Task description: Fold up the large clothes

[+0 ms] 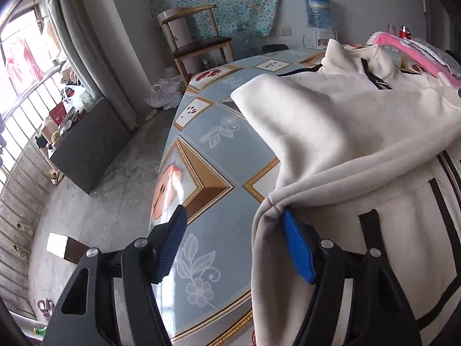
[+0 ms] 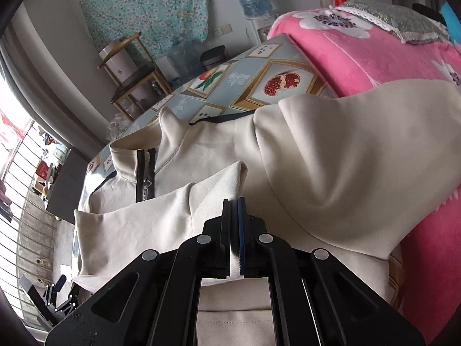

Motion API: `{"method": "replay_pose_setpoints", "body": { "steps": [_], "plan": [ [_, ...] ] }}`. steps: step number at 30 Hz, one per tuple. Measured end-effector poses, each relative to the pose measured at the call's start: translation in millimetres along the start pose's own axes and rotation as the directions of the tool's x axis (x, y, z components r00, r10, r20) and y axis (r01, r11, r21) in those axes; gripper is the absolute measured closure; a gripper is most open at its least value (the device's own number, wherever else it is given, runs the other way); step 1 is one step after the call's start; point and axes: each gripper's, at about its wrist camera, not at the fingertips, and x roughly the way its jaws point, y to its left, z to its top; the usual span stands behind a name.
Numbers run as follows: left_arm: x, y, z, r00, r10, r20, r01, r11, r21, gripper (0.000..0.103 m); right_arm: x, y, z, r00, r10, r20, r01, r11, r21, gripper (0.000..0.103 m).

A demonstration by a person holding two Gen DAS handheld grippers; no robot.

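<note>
Left wrist view: a cream jacket with black trim is spread on the patterned table, filling the frame from 1 to 5 o'clock. The left gripper is angled downward, jaws spread, a fold draped over the right finger alone.

Right wrist view: the jacket is bunched beside a pink blanket at 2 o'clock. The right gripper is pressed together; whether cloth is pinched cannot be told.

left gripper spread; right gripper closed.
</note>
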Motion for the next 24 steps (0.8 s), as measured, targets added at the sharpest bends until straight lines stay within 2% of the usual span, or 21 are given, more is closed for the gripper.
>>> {"method": "replay_pose_setpoints", "body": {
  "steps": [3, 5, 7, 9, 10, 12, 15, 17, 19, 22, 23, 24],
  "plan": [
    [-0.2, 4.0, -7.3, 1.0, -0.005, -0.007, 0.005, 1.0, -0.021, 0.037, 17.1, -12.2, -7.3, 0.996, -0.06, -0.067, 0.06, 0.998, -0.004, 0.098],
    [-3.1, 5.3, -11.0, 1.0, 0.002, -0.005, -0.002, 1.0, -0.019, 0.037, 20.3, -10.5, -11.4, 0.986, -0.146, -0.08, 0.142, 0.989, -0.05, 0.095],
    [-3.9, 6.4, -12.8, 1.0, 0.001, -0.004, -0.001, 1.0, -0.017, 0.037, 11.6, -3.3, -8.3, 0.977, -0.207, -0.045, 0.203, 0.976, -0.072, 0.085],
    [-4.6, 7.2, -13.7, 1.0, 0.001, -0.002, -0.001, 1.0, -0.018, 0.037, -0.6, 10.2, 0.9, 0.977, -0.215, 0.0, 0.215, 0.973, -0.082, 0.075],
    [-5.3, 8.3, -14.7, 1.0, -0.003, 0.0, 0.003, 1.0, -0.021, 0.037, -6.2, 24.8, 6.3, 0.978, -0.205, 0.028, 0.207, 0.973, -0.104, 0.073],
    [-6.1, 11.1, -16.5, 1.0, -0.011, 0.001, 0.011, 0.999, -0.03, 0.037, -8.2, 63.7, 15.2, 0.988, -0.149, 0.043, 0.154, 0.972, -0.176, 0.07],
    [-5.4, 13.5, -18.2, 1.0, -0.024, 0.005, 0.024, 0.998, -0.054, 0.037, 8.3, 147.1, 17.4, 0.999, 0.021, -0.033, -0.031, 0.945, -0.325, 0.052],
    [-5.3, 16.2, -19.5, 0.999, -0.034, 0.007, 0.034, 0.997, -0.076, 0.037, 30.4, 209.2, 8.2, 0.978, 0.126, -0.168, -0.187, 0.885, -0.426, 0.049],
    [-4.6, 18.2, -19.7, 0.999, -0.045, 0.004, 0.045, 0.994, -0.095, 0.037, 54.6, 271.8, -6.9, 0.942, 0.166, -0.291, -0.298, 0.814, -0.499, 0.049],
    [-3.9, 20.2, -20.0, 0.998, -0.057, 0.001, 0.056, 0.992, -0.113, 0.037, 93.5, 348.2, -21.8, 0.908, 0.142, -0.394, -0.363, 0.737, -0.57, 0.049],
    [-3.8, 20.7, -20.3, 0.998, -0.06, 0.002, 0.06, 0.991, -0.117, 0.037, 105.1, 364.2, -24.2, 0.902, 0.127, -0.413, -0.368, 0.729, -0.577, 0.049],
    [-3.5, 21.2, -20.8, 0.998, -0.063, 0.003, 0.063, 0.991, -0.121, 0.037, 122.5, 382.2, -25.2, 0.885, 0.108, -0.453, -0.382, 0.724, -0.574, 0.049]
  ]
}}
